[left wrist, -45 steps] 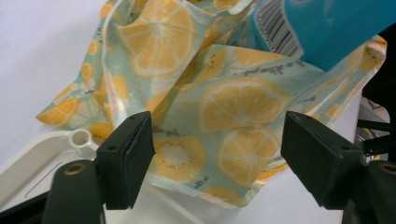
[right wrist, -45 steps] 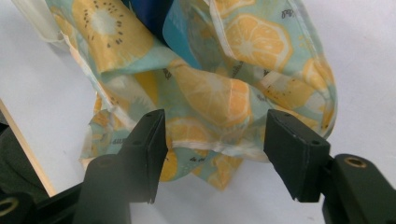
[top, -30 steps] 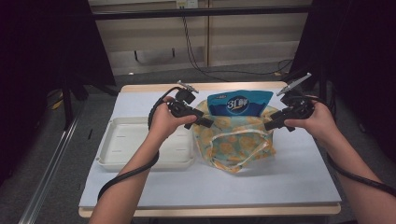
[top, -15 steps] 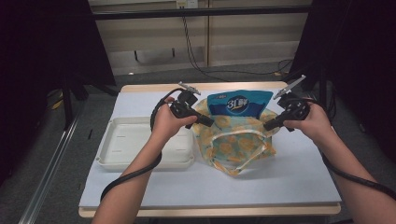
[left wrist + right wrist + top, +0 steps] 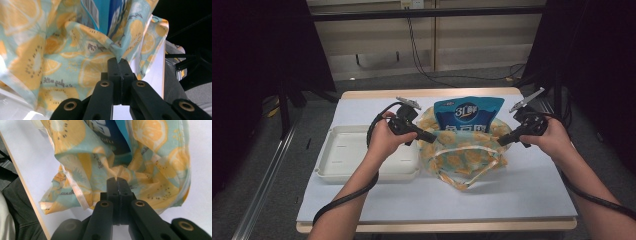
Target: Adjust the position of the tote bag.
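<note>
My left gripper [image 5: 430, 136] and right gripper [image 5: 502, 141] have just clamped the fruit-print cloth bag [image 5: 462, 155] at its left and right rim edges. It sits mid-table with the blue snack pouch [image 5: 468, 113] inside, the white tray [image 5: 347, 155] touching its left side. Bare table [image 5: 532, 185] lies open near me.

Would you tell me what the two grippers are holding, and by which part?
Both hold the fruit-print bag: left gripper and right gripper each pinch its fabric rim, on opposite sides of the opening.

Blue snack pouch [image 5: 469, 114] reads "3" plus unclear chars; fruit-print bag [image 5: 75, 182] reads "sunsh…".
</note>
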The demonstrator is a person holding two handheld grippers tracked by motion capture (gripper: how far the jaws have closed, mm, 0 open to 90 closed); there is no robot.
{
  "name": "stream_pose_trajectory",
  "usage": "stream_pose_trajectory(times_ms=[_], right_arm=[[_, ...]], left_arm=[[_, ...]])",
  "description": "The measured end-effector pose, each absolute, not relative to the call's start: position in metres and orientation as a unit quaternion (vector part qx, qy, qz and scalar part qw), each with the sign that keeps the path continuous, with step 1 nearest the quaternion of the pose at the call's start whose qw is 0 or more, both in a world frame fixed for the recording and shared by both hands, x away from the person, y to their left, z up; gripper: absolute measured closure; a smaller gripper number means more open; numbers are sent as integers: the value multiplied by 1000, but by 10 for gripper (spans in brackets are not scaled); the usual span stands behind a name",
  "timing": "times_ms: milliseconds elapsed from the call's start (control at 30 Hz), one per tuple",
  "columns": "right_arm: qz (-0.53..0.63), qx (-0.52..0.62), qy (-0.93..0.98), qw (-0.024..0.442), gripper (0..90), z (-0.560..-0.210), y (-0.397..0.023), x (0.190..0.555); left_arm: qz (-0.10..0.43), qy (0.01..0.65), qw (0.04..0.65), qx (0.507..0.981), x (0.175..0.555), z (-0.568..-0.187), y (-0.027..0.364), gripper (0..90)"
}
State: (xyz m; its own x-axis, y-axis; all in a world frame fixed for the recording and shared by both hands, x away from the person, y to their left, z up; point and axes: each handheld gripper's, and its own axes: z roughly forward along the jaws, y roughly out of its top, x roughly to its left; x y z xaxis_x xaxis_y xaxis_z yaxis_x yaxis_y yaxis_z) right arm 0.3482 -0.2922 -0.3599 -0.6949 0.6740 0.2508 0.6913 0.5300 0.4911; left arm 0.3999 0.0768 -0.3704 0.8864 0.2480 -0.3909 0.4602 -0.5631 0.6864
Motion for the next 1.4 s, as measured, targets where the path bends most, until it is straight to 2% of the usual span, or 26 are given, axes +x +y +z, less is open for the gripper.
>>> stream_pose_trajectory(times_ms=[1200,1400], right_arm=[[-268,-404,-874,19,900,-415,-298,334],[-256,-402,-879,22,900,-422,-296,334]], left_arm=[[-153,222,370,889,380,-433,78,900],[-159,217,345,899,375,-441,78,898]])
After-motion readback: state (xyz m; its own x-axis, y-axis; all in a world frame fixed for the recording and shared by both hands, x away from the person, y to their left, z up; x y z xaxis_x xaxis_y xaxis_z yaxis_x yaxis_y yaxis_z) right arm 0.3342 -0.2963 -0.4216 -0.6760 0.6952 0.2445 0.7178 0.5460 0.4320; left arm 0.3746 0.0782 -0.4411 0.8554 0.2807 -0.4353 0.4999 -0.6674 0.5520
